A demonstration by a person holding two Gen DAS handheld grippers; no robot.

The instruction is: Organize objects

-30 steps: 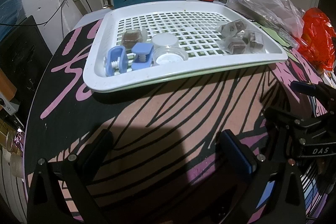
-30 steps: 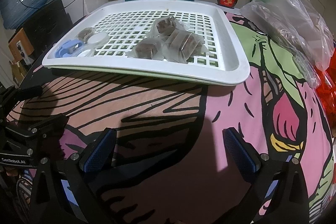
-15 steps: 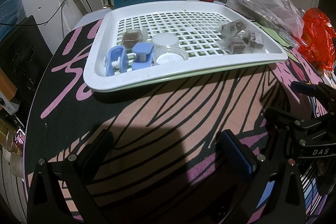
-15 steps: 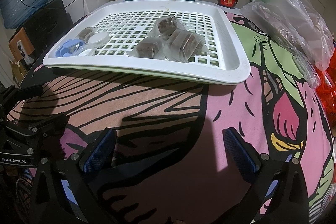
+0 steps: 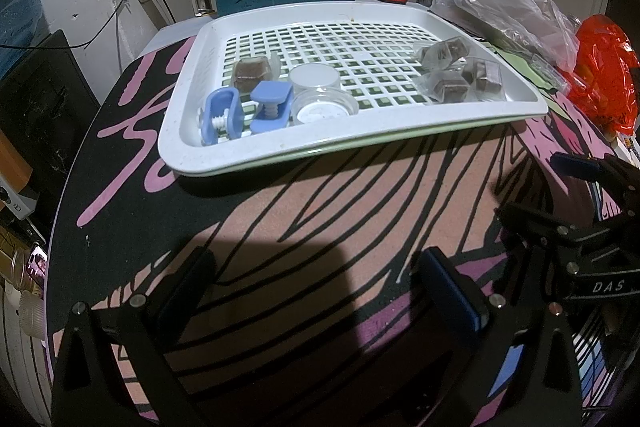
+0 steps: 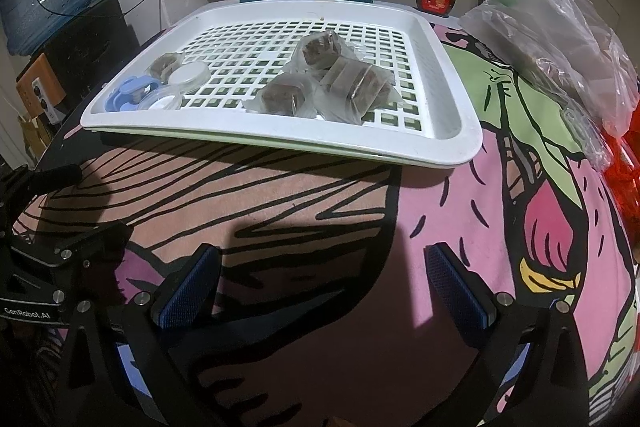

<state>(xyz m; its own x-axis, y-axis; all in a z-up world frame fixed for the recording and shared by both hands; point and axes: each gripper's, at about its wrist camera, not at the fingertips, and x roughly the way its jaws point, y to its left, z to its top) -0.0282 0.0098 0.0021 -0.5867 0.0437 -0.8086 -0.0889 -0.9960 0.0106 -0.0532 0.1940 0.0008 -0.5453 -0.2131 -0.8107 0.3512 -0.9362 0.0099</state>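
Both tools, left (image 5: 316, 287) and right (image 6: 320, 283), are held wide apart and empty over the tabletop (image 6: 320, 211), while snacks (image 6: 340, 83), clips (image 5: 244, 111) and lids (image 5: 320, 99) are left on the tray (image 6: 440, 131).

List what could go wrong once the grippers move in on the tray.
1. The wrapped brown snacks lie bunched and touching, so the right gripper may pinch two or snag loose wrapper.
2. The blue clamps and clear round containers crowd one corner against the white tray rim, leaving the left gripper little finger room.
3. The tray sits on a second tray and might slide if pushed.
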